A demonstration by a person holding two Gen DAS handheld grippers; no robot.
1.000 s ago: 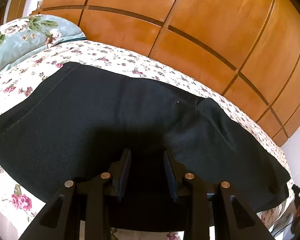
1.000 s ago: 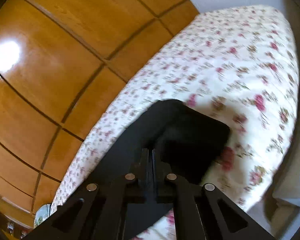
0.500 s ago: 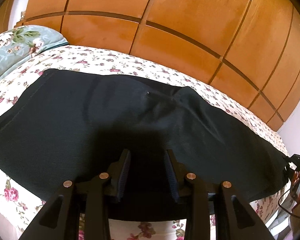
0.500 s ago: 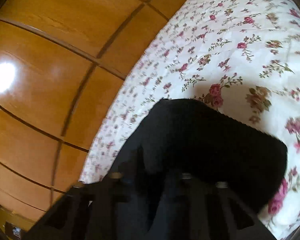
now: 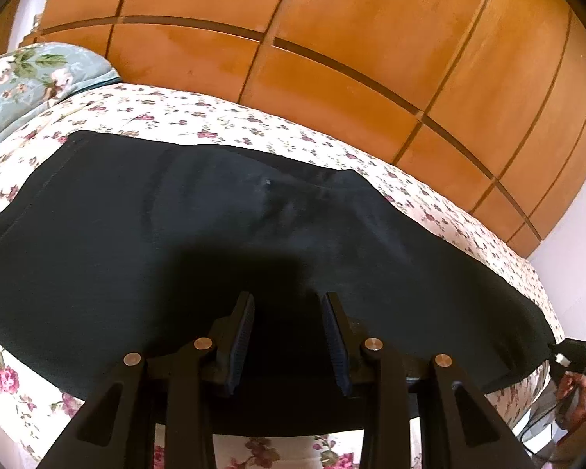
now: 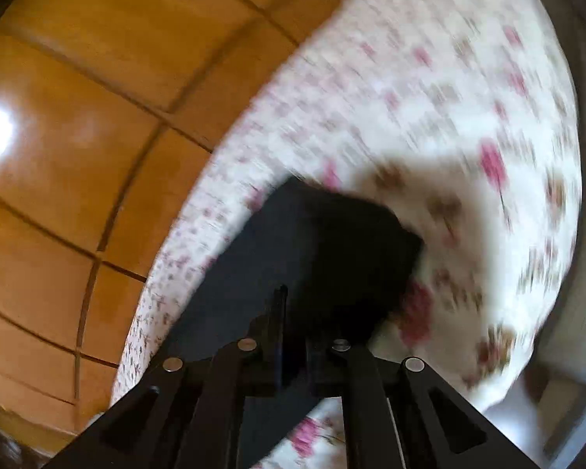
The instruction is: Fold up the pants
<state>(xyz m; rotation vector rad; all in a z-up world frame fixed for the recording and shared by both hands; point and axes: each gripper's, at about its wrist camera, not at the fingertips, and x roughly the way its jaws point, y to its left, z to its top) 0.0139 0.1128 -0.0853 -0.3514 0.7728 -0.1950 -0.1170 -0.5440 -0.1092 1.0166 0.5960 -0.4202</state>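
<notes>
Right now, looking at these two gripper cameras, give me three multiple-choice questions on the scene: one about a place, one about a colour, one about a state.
1. Where do the pants lie?
A. on the flowered bed sheet
B. on a wooden floor
C. inside a drawer

2. What colour are the pants?
A. red
B. black
C. white

3. How do the left gripper jaws stand?
A. clamped on a pillow
B. fully shut, pads touching
C. apart, with a gap between the pads

Answers:
1 A, the sheet's flowers show all round the cloth.
2 B, the fabric is uniformly dark in both views.
3 C, the dark cloth shows through the gap.
</notes>
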